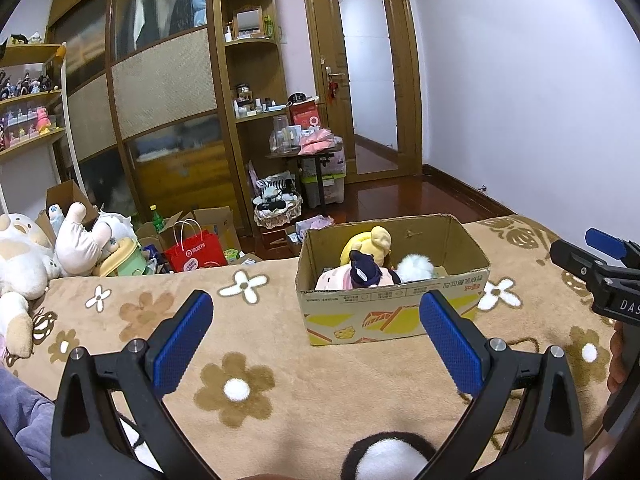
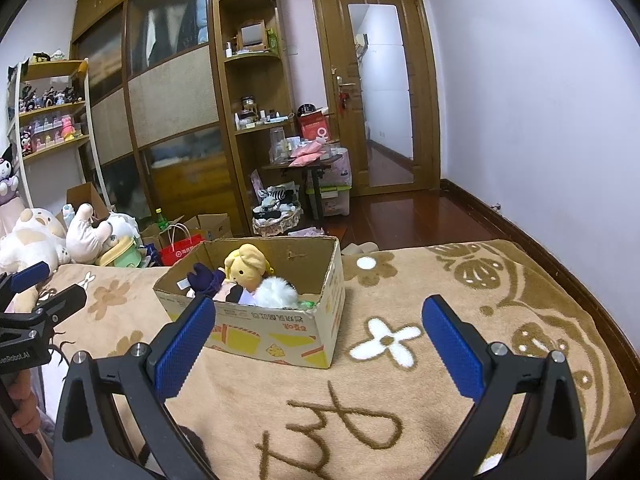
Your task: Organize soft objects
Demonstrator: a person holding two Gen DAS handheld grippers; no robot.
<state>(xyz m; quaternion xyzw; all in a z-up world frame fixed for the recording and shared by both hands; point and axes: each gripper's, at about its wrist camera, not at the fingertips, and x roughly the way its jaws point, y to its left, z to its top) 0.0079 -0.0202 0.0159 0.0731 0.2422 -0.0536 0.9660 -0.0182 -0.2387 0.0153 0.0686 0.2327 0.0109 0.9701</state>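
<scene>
Plush heap first, at far left beyond the bed edge: a white and tan plush animal (image 1: 18,256) lies against a pale pink plush (image 1: 86,240), with a red paper bag (image 1: 196,254) on the floor just past them.

We hold the left hand-held gripper (image 1: 316,344) low over the beige flowered blanket (image 1: 256,336), jaws spread wide with nothing between the blue pads (image 1: 184,344). A black and white plush (image 1: 384,456) sits at the bottom edge of the left wrist view, only partly visible.

Centre: an open cardboard box (image 1: 384,312) stands on the blanket. Inside it (packed close, touching one another) are a yellow-haired doll (image 2: 246,266), a dark purple plush (image 2: 206,280), a fluffy white plush (image 2: 276,296) and something pink (image 1: 332,280) we cannot identify.

Right of the box, the right hand-held gripper (image 2: 318,344) hangs over bare blanket, jaws likewise wide and empty. Its left pad overlaps the box's near corner in the right wrist view; we cannot tell whether it touches.

Behind, a wooden door (image 2: 376,92) stands at the back wall.
</scene>
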